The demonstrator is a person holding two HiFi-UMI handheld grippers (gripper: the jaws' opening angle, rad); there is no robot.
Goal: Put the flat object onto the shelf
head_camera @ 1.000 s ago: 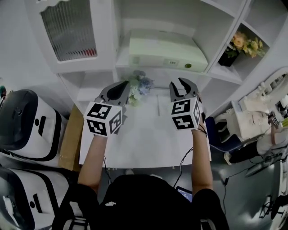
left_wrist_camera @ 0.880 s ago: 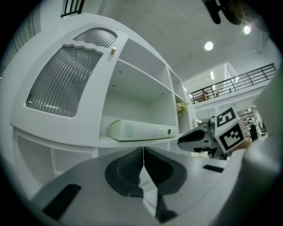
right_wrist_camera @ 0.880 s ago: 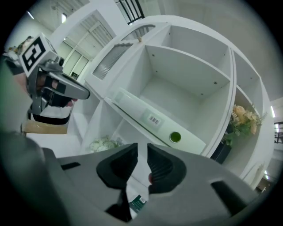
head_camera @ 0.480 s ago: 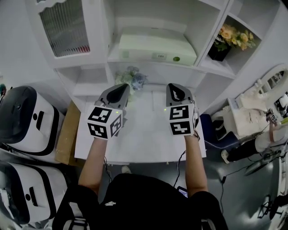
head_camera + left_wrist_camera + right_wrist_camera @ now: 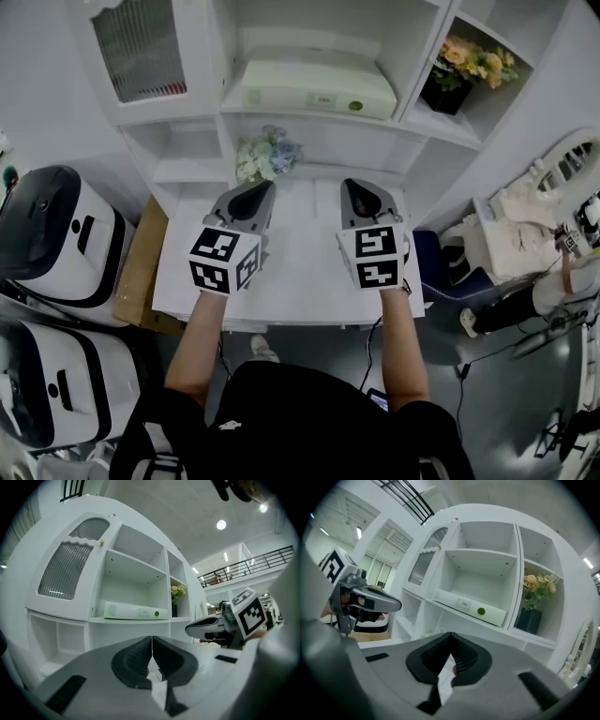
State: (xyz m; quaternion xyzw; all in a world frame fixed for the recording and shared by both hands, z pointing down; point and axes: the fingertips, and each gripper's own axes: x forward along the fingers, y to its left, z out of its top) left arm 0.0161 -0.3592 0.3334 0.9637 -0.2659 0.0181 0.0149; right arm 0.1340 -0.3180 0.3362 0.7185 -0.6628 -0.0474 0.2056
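The tall shelf unit (image 5: 412, 56) and the flat tabletop (image 5: 300, 272) are plain white. The long flat folder (image 5: 281, 89) on the shelf is pale green with a darker green dot. Yellow and orange flowers (image 5: 469, 58) stand in a black pot (image 5: 441, 96), and the small posy (image 5: 267, 157) is pale blue and white. The left gripper (image 5: 263, 187) and right gripper (image 5: 351, 186) are grey, with black-and-white square markers. The cardboard box (image 5: 139, 277) is brown.

The head camera is looking steeply down from above the person's shoulders onto the small white tabletop (image 5: 300, 270) and the tall white shelving unit (image 5: 222, 56) beyond it. Each gripper camera is riding low and close over that table, facing about level along its own jaws into the unit. All three are sharing the pale green flat binder (image 5: 314, 84) on its shelf.
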